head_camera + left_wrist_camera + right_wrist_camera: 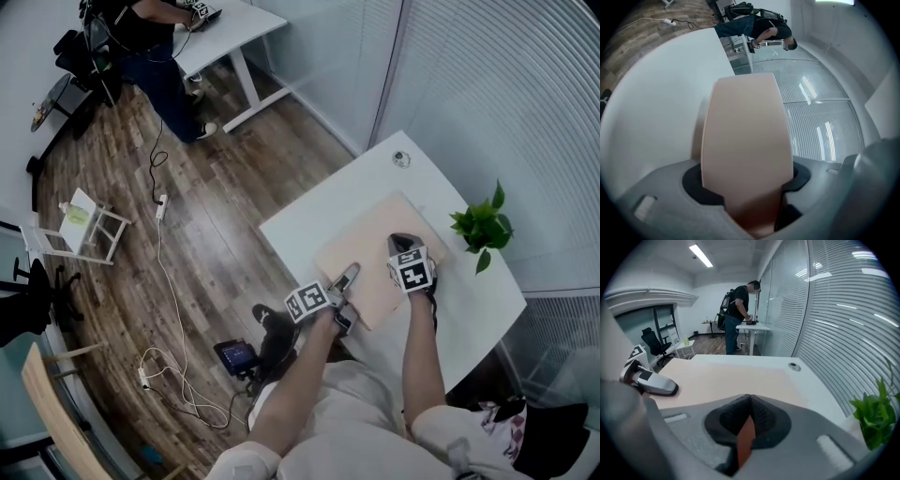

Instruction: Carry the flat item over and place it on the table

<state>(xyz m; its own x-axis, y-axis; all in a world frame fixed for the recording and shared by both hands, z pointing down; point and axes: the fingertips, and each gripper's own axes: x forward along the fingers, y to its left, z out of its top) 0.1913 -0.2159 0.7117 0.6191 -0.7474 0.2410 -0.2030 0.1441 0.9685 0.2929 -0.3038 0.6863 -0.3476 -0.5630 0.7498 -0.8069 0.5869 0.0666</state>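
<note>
The beige flat board [370, 253] is at centre right of the frame, over the white table [309, 216]. The left gripper [345, 277] clamps the board's lower-left corner with its 2 jaws wide apart. The right gripper [400, 244] pinches its thin edge, jaws nearly together.

Office: wood-plank floor [122, 234], blind-covered glass wall [834, 310], lit ceiling strip light [701, 255].
A white desk [757, 326] is located far ahead of the right gripper [749, 399], a potted plant [876, 420] to its right.
</note>
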